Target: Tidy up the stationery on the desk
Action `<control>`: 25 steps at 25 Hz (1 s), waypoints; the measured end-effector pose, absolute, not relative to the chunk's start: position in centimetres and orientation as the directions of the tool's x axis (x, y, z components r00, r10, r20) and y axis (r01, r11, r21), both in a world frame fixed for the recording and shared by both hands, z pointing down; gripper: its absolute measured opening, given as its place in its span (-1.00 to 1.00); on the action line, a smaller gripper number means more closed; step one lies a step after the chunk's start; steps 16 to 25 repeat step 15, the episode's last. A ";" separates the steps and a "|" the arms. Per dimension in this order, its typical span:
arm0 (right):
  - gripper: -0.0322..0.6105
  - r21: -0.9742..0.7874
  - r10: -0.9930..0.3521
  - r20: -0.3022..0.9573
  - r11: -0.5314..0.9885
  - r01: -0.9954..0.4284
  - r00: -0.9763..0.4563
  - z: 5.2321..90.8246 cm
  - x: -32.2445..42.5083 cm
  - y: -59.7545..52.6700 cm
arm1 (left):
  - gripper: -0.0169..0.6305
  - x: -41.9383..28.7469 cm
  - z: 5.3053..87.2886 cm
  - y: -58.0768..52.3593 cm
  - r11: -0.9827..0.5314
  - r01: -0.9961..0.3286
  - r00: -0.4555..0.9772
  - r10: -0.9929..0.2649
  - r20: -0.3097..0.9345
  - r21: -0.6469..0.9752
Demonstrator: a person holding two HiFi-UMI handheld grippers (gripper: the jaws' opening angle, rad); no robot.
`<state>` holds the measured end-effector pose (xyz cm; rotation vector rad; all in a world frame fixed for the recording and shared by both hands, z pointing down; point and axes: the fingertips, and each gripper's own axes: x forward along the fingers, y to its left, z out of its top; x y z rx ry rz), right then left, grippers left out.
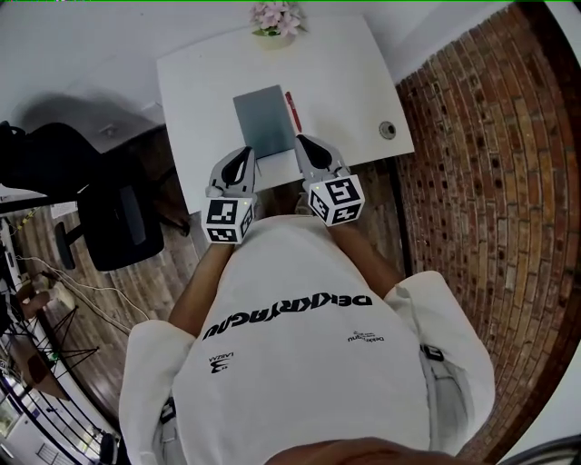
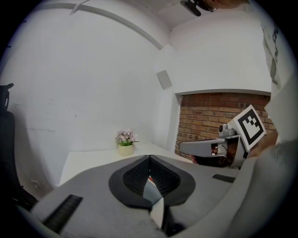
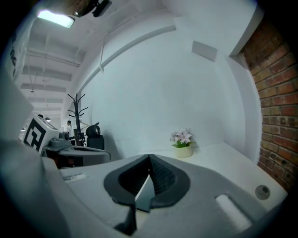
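Note:
A grey notebook [image 1: 266, 118] lies in the middle of the white desk [image 1: 200, 91], with a red pen [image 1: 292, 111] along its right edge. My left gripper [image 1: 246, 154] hovers at the desk's near edge, left of the notebook's near corner, jaws shut and empty. My right gripper [image 1: 302, 142] is just right of that near end, beside the pen's tip, also shut with nothing in it. In the left gripper view the closed jaws [image 2: 150, 159] hide most of the desk; the right gripper [image 2: 212, 148] shows beside them. The right gripper view shows shut jaws [image 3: 149, 158] too.
A small pot of pink flowers [image 1: 276, 18] stands at the desk's far edge. A round cable grommet [image 1: 388, 130] sits near the right edge. A brick wall [image 1: 490, 163] runs along the right, and a black office chair [image 1: 109, 209] stands to the left.

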<state>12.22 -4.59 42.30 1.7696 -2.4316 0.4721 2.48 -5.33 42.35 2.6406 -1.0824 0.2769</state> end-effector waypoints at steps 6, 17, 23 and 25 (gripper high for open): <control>-0.91 -0.196 -0.912 0.273 0.259 -0.946 -0.307 42.7 12.6 -4.7 | -0.95 2.4 42.5 -5.4 -0.679 -0.713 0.696 -0.657 0.289 0.174; -0.90 -0.189 -0.914 0.274 0.255 -0.948 -0.300 42.7 11.6 -5.0 | -0.96 1.3 42.6 -5.5 -0.682 -0.711 0.698 -0.658 0.284 0.169; -0.90 -0.189 -0.914 0.274 0.255 -0.948 -0.300 42.7 11.6 -5.0 | -0.96 1.3 42.6 -5.5 -0.682 -0.711 0.698 -0.658 0.284 0.169; -0.90 -0.189 -0.914 0.274 0.255 -0.948 -0.300 42.7 11.6 -5.0 | -0.96 1.3 42.6 -5.5 -0.682 -0.711 0.698 -0.658 0.284 0.169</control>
